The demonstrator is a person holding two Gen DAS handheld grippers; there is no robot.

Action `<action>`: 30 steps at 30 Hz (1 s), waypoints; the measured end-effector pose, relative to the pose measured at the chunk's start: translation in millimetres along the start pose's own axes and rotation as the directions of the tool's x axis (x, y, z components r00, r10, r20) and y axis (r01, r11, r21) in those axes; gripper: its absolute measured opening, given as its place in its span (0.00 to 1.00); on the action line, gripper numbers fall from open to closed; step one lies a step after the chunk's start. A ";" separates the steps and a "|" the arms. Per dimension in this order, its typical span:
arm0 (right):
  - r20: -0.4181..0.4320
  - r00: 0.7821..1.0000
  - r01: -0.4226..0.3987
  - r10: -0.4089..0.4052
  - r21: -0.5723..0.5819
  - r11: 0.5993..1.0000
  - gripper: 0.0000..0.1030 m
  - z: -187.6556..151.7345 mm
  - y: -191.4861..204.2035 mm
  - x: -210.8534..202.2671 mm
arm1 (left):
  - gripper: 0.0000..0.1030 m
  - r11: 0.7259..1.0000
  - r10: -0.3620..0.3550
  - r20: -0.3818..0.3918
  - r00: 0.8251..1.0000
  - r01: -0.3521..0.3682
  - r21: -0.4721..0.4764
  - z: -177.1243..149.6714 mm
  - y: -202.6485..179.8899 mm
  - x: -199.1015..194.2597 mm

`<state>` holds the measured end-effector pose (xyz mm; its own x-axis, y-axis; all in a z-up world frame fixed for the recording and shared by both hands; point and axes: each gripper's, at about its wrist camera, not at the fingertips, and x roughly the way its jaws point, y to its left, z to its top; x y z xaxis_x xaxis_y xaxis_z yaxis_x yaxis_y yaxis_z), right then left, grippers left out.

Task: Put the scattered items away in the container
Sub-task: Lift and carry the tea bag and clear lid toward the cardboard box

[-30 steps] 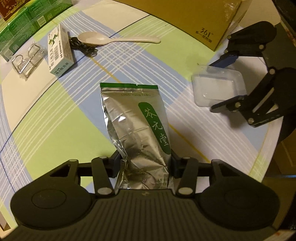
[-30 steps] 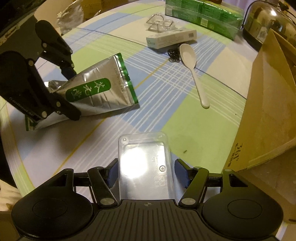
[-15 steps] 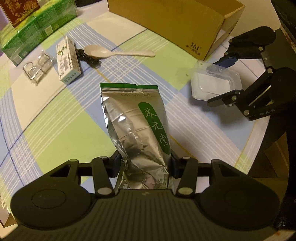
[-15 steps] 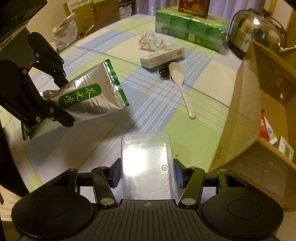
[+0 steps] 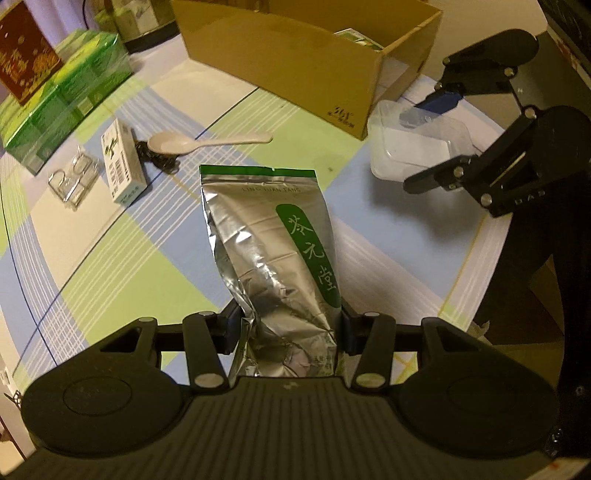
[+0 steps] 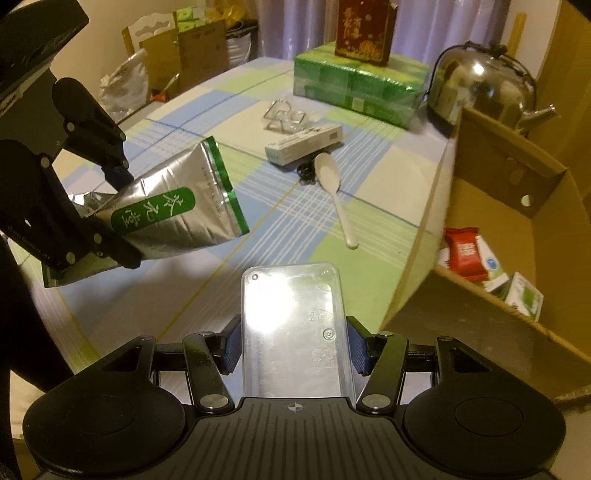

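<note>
My left gripper [image 5: 288, 328] is shut on a silver foil pouch [image 5: 273, 243] with a green label, held above the checked tablecloth. The same pouch [image 6: 173, 218] shows at the left of the right wrist view, in the left gripper [image 6: 110, 206]. My right gripper [image 6: 291, 343] is shut on a clear plastic box [image 6: 291, 317], lifted beside the open cardboard box [image 6: 509, 236]. In the left wrist view the plastic box [image 5: 413, 147] hangs near the cardboard box's [image 5: 295, 51] corner, held by the right gripper [image 5: 439, 144]. A white spoon [image 5: 192, 142], a small white carton [image 5: 120, 162] and a clear clip case [image 5: 74, 177] lie on the cloth.
Several small packets [image 6: 480, 262] lie inside the cardboard box. A stack of green cartons [image 6: 354, 85] with a dark red box [image 6: 364, 27] on top stands at the far side, beside a steel kettle [image 6: 484, 81]. A black clump [image 5: 157, 160] lies under the spoon's bowl.
Both grippers have risen with their loads. The right one has carried the clear plastic box up toward the cardboard box's open side, so its inside now shows.
</note>
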<state>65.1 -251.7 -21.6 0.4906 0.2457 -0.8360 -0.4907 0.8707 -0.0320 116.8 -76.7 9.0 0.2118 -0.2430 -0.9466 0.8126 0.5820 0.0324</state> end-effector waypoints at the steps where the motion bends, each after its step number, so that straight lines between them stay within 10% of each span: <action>1: 0.006 1.000 0.004 -0.004 0.001 1.000 0.52 0.1 -1.5 -3.7 | 0.44 1.000 -0.001 0.003 1.000 0.001 0.005 2.0 -2.5 -1.9; 30: 0.095 0.968 0.221 -0.233 0.123 0.968 0.52 26.9 -150.0 -87.6 | 0.44 0.990 -0.095 0.140 0.986 0.078 0.119 175.3 -45.3 -32.3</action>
<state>115.0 -392.4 71.2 0.6572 0.0754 -0.7499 -0.2776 0.9492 -0.1479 168.4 -231.3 94.3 0.2080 -0.4033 -0.8911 0.8853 0.4650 -0.0038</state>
